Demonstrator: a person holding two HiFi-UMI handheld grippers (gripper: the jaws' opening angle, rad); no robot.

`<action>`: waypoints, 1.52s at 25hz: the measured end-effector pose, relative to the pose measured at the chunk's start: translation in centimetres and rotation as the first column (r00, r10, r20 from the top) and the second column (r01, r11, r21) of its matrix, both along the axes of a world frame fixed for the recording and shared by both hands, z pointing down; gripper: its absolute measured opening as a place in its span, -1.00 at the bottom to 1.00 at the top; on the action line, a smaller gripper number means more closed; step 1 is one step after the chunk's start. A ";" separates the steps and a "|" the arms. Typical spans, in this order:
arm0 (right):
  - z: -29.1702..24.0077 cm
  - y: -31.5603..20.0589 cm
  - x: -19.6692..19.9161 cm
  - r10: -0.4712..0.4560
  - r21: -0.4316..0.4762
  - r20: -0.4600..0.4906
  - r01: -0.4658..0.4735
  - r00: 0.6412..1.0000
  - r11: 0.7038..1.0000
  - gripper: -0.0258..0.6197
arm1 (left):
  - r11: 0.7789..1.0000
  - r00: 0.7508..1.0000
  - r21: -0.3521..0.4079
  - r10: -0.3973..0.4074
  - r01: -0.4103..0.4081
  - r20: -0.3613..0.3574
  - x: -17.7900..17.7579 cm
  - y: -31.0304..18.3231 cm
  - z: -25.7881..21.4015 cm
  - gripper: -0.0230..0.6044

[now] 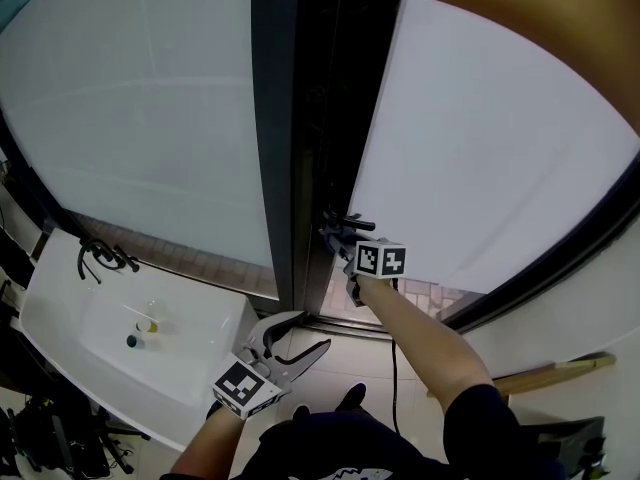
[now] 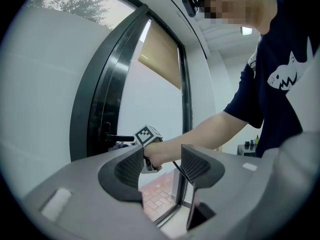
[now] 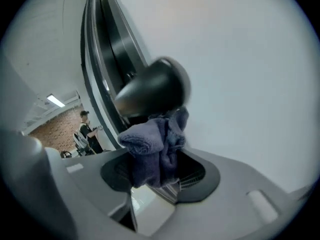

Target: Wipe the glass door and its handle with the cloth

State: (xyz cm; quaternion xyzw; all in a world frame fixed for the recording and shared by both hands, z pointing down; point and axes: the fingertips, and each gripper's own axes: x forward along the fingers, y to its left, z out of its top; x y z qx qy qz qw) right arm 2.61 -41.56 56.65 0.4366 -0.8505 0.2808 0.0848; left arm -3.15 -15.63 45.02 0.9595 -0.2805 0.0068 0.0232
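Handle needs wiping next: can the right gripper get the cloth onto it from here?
Probably yes: the right gripper, jaws shut on the cloth, sits right at the handle, with nothing between them.

The bluish-purple cloth [image 3: 155,144], bunched into folds, sits clamped in the right gripper [image 3: 159,173] and presses up against the dark, rounded handle [image 3: 152,86] beside the frosted, black-framed glass door [image 3: 240,59].
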 end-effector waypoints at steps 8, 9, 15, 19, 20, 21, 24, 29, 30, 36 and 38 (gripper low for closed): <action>-1.9 -1.4 -2.9 0.019 -0.035 0.133 -0.015 0.991 0.999 -0.31 | 1.000 1.000 0.000 0.008 -0.008 -0.001 0.6 0.0 0.1 -0.18; -1.8 -1.5 -2.9 0.007 -0.024 0.110 -0.004 0.994 1.000 -0.31 | 1.000 1.000 -0.006 0.008 -0.008 0.006 0.5 -0.1 0.2 -0.18; -0.4 -1.1 -1.4 0.004 -0.037 0.019 -0.004 1.000 0.999 -0.31 | 1.000 1.000 -0.002 0.015 -0.015 0.003 0.8 0.1 -0.4 -0.18; 2.8 -0.3 1.4 0.051 -0.120 -0.037 -0.055 0.998 0.991 -0.32 | 1.000 1.000 0.007 0.015 -0.015 0.001 0.8 0.3 -0.1 -0.18; 3.8 0.0 2.0 0.060 -0.141 -0.036 -0.065 0.998 0.988 -0.32 | 1.000 1.000 0.007 0.012 -0.012 -0.003 0.7 0.3 -0.2 -0.18; 4.8 0.4 2.4 0.067 -0.163 -0.023 -0.070 0.998 0.984 -0.32 | 1.000 1.000 0.007 0.009 -0.009 -0.007 0.6 0.3 -0.4 -0.18; 7.0 1.6 1.9 0.071 -0.219 0.063 -0.055 0.995 0.974 -0.32 | 1.000 1.000 -0.017 -0.002 0.002 0.007 0.3 0.2 -0.2 -0.18; 6.0 0.6 -1.2 0.070 -0.182 0.209 -0.032 0.976 0.983 -0.32 | 0.999 1.000 -0.034 -0.016 0.017 0.019 0.1 -0.1 0.5 -0.18; 5.6 0.1 -1.6 0.078 -0.173 0.231 -0.038 0.970 0.984 -0.32 | 0.999 0.999 -0.037 -0.024 0.025 0.022 0.0 -0.2 0.4 -0.18; 5.7 -1.5 -2.9 0.119 -0.160 0.235 -0.082 0.965 0.984 -0.32 | 0.997 0.999 -0.058 -0.045 0.046 0.030 -0.5 -0.4 1.5 -0.18; 6.0 -1.9 -3.3 0.123 -0.159 0.226 -0.088 0.966 0.983 -0.32 | 0.996 0.998 -0.072 -0.053 0.055 0.038 -0.7 -0.6 1.9 -0.18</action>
